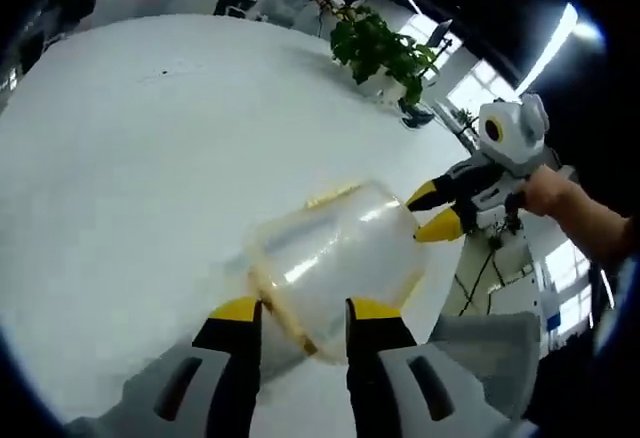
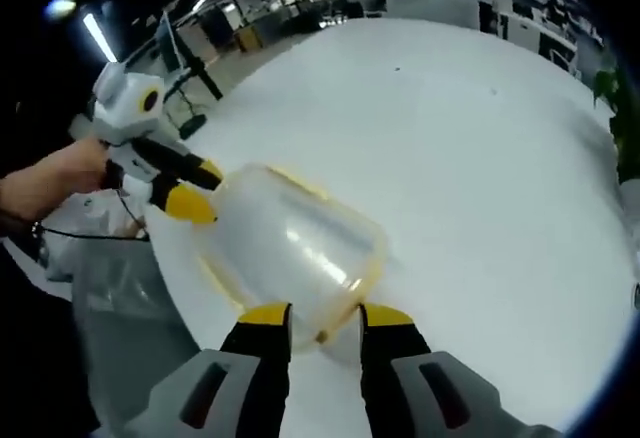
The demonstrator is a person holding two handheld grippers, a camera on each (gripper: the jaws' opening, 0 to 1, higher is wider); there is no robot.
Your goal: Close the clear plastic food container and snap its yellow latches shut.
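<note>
While yellow-tipped and parted, left gripper (image 1: 303, 310) straddling the near edge of the clear plastic container (image 1: 335, 261), one jaw on each side, the container's rim between them; whether pinching it, cannot tell. Smooth, rounded, see-through walls, glossy with light streaks, trimmed by a thin yellow seal band (image 1: 283, 316) around the rim. Across the container, right gripper (image 1: 432, 209) coming in from the right, pointed yellow tips slightly apart and touching the far corner. From the right gripper view, own jaws of the right gripper (image 2: 323, 316) spread either side of the container (image 2: 290, 250) edge, grip again unclear; left gripper (image 2: 190, 190) at the opposite end, tips against the wall, held by a hand (image 2: 52, 186). Underneath, a broad white matte round table (image 1: 150, 158). Beyond its far edge, a leafy green potted plant (image 1: 380, 50).
</note>
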